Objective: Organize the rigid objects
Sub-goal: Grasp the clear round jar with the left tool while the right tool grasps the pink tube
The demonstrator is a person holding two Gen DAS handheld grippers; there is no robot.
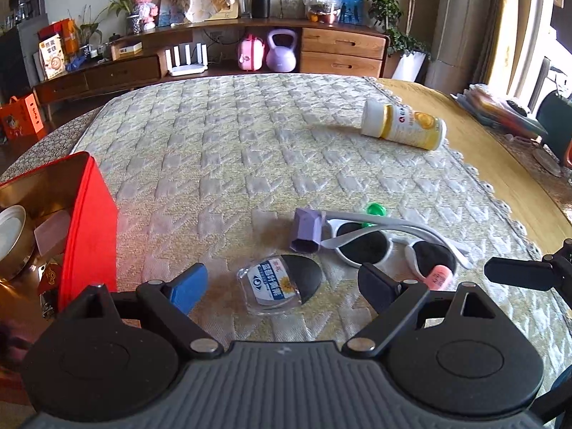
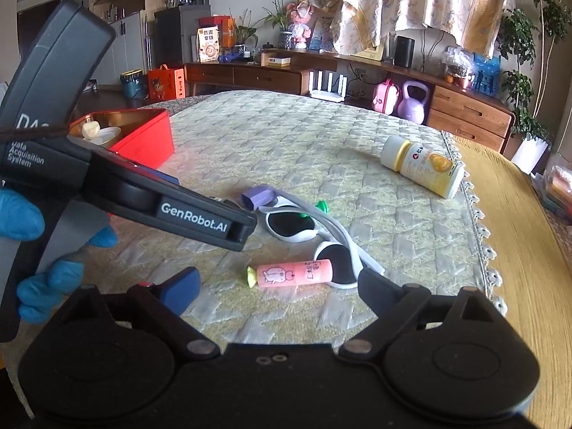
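My left gripper (image 1: 282,287) is open, its fingers on either side of a clear flat case with a blue label (image 1: 280,284) that lies on the quilted mat. My right gripper (image 2: 279,286) is open, just before a pink tube (image 2: 291,273). White sunglasses (image 1: 386,245) (image 2: 307,228), a purple box (image 1: 305,228) (image 2: 255,196) and a green clip (image 1: 375,211) (image 2: 321,205) lie together. A yellow and white bottle (image 1: 404,125) (image 2: 423,166) lies on its side farther back. The pink tube also shows in the left wrist view (image 1: 438,277). The left gripper body (image 2: 193,211) crosses the right wrist view.
A red tin (image 1: 89,221) (image 2: 143,139), open, stands at the left with a round tin and other small things inside. The mat (image 1: 232,150) covers a wooden table (image 1: 500,164) whose bare edge runs on the right. A sideboard stands behind.
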